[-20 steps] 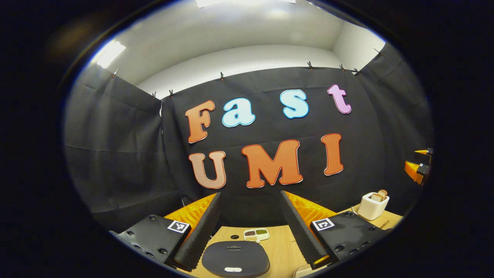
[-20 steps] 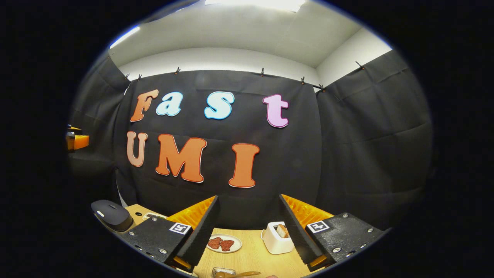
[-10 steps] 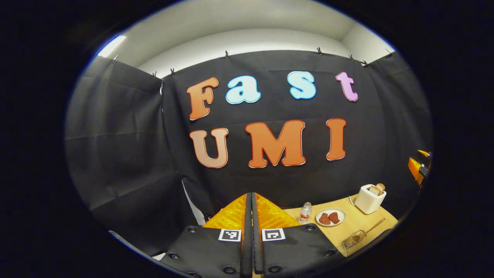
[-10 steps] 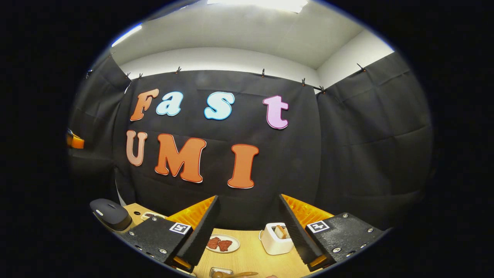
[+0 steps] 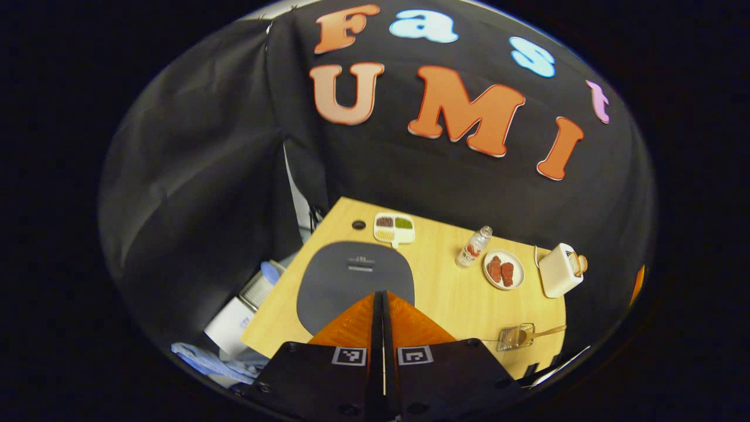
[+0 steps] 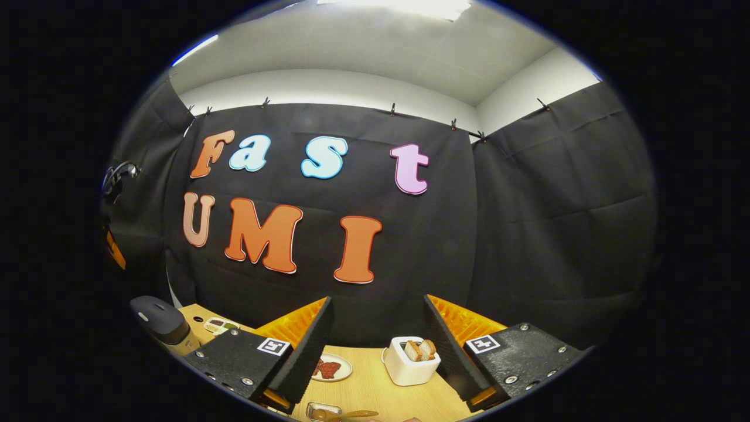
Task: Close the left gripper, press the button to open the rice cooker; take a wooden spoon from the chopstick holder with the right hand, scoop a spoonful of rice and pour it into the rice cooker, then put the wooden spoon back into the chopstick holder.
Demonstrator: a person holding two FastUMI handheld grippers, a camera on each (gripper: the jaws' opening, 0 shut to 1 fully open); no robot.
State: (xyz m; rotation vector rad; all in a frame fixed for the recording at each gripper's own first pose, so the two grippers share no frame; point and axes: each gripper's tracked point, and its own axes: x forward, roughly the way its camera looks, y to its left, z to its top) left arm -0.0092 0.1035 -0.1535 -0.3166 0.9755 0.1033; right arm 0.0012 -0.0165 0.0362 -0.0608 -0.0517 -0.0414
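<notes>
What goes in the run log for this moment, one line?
left tongs: shut, above rice cooker | lid: down | right tongs: open, empty | wooden spoon: in holder

Black screwed hand-held gripper (image 5: 384, 328), square markers

The booth is enclosed by black cloth walls (image 6: 545, 234) hung in panels and fastened along the top edge with small clips (image 6: 392, 109). Above the cloth, a white wall (image 6: 328, 94) meets a white ceiling (image 6: 375, 41). A bright ceiling light (image 6: 398, 6) sits at the top. A light wooden table (image 5: 445, 287) stands against the rear cloth. Beyond its left edge, the cloth parts at a pale gap (image 5: 296, 199).
</notes>
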